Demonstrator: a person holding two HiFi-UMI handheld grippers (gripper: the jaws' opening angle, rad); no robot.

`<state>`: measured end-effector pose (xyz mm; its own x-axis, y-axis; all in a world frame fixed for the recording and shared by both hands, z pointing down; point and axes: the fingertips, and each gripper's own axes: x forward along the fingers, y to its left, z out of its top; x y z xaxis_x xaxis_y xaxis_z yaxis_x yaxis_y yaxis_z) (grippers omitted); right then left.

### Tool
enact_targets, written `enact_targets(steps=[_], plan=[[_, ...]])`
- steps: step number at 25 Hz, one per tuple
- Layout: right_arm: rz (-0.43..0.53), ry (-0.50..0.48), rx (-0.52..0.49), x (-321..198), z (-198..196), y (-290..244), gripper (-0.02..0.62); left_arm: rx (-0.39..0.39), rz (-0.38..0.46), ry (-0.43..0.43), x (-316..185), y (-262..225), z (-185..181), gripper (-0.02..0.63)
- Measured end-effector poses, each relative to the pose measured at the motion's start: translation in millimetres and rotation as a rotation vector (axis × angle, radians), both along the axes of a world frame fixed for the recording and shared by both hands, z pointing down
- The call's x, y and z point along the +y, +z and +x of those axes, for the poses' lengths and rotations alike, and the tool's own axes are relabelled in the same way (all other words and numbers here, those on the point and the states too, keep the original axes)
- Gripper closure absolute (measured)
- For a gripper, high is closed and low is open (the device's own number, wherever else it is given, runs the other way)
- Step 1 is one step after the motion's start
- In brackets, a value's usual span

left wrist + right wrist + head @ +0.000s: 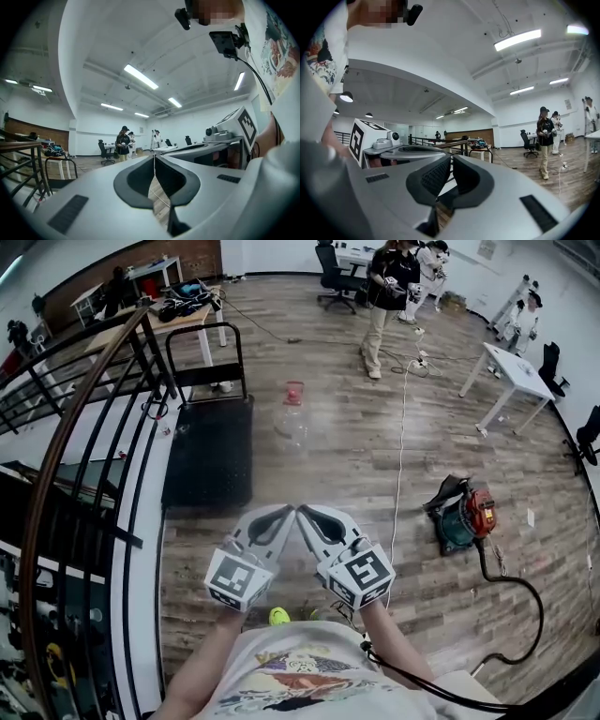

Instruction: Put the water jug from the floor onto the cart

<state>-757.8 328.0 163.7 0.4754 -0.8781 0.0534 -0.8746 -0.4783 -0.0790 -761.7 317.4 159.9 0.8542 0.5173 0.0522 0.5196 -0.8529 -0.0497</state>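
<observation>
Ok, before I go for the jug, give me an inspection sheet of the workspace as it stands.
Surface: wood floor.
Job's things: water jug, red cap, appears upright on the floor, apart from and right of the black cart; the cart's deck bears nothing.
Clutter: teal and red machine on the floor at right.
Grippers: left gripper and right gripper both shut and empty, tips side by side, short of the jug.
Cables: white cable runs along the floor right of the jug; black cord trails from the machine.
Surroundings: railing at left; white table; person standing beyond.
</observation>
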Motion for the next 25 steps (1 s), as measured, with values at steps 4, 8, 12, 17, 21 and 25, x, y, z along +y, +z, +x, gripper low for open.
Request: enact_targets(steps=[4, 8, 12, 17, 21, 25], plan=[[-0.009, 0.01, -0.003, -9, -1, 3, 0.571, -0.004, -0.004, 0.01, -10, 4, -2, 0.593], [-0.024, 0.001, -0.004, -15, 4, 7, 0.571, -0.005, -0.009, 0.011, -15, 6, 2, 0.592], [-0.03, -0.013, -0.011, -17, 16, 13, 0.571, -0.014, -0.006, -0.002, -16, 12, 16, 0.593], [-0.035, -0.03, -0.024, -15, 50, 20, 0.571, -0.034, 0.001, -0.024, -15, 19, 51, 0.592], [-0.022, -0.04, -0.033, -12, 88, 24, 0.571, -0.045, 0.015, -0.043, -11, 23, 86, 0.592], [-0.008, -0.057, -0.053, -4, 130, 33, 0.571, -0.064, 0.034, -0.058, -3, 30, 129, 0.594]])
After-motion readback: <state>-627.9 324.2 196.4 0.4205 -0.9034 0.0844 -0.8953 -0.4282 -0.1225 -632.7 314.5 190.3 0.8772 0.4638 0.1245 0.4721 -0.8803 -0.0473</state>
